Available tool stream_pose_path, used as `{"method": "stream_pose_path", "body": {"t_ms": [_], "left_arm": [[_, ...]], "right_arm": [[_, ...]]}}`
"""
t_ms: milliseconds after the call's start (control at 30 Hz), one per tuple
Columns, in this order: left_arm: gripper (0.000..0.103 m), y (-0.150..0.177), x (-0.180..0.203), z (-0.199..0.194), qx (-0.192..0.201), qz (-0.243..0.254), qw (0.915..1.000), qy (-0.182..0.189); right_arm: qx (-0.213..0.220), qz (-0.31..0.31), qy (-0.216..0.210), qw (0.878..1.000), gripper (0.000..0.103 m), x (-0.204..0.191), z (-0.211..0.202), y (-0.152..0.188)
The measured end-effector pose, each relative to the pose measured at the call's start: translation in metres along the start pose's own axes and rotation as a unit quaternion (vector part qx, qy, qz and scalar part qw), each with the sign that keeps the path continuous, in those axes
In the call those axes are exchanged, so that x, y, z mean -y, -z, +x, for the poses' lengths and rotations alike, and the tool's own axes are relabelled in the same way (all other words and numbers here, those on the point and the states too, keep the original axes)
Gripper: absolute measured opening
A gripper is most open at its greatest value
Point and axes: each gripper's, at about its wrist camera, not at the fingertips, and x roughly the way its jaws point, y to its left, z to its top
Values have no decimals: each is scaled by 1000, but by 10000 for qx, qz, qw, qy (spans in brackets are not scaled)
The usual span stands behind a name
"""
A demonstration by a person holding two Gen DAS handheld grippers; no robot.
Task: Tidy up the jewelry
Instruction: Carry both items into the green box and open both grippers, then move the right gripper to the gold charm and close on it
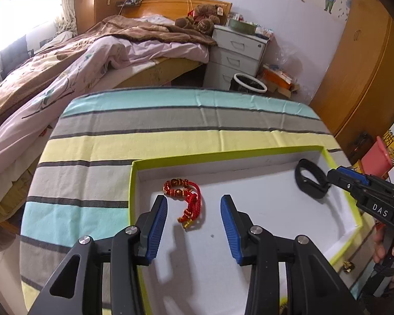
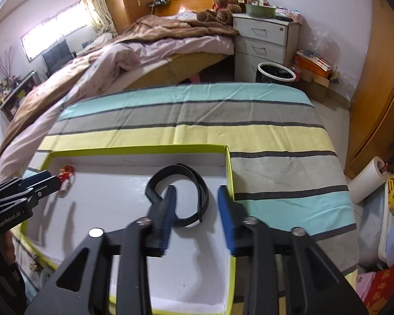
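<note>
Red bracelet [image 1: 182,199] lies mid-tray [image 1: 275,155], between spread left claw [image 1: 194,210] fingers.

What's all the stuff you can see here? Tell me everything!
red bracelet: 1, red cord with beads, lying in the box, left part
black band: 1, black, lying in the box, right part
box: 1, white inside with lime-green rim, on the striped cloth
striped cloth: 1, teal, grey and yellow, covering the table
bed: 1, pink and brown covers, behind the table
teddy bear: 1, brown, at the head of the bed
drawers: 1, white, beside the bed
bin: 1, black with white rim, on the floor
paper roll: 1, white, right of the table
left gripper: 1, black with blue pads, open over the red bracelet
right gripper: 1, black with blue pads, open at the black band
</note>
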Motion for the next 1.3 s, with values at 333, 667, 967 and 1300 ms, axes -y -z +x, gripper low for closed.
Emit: {"method": "stream_pose_path", "body": {"t_ms": [333,667,967,1300], "left_arm": [[56,36,-5,-56,347,18,9992,188],[65,82,-21,-92,522,-225,9983,118],[65,121,-31,-100,278,-323,9991,61],[65,144,-43,-104,178,-732,9967,312]], "right_arm": [[414,-178,-392,9982,37,3,-51,35],[394,-220,-669,9967,37,14,-73,87],[243,-504,-561,9969,43,13,-73,113],[123,-878,-393,9953,43,5,-65,126]]}}
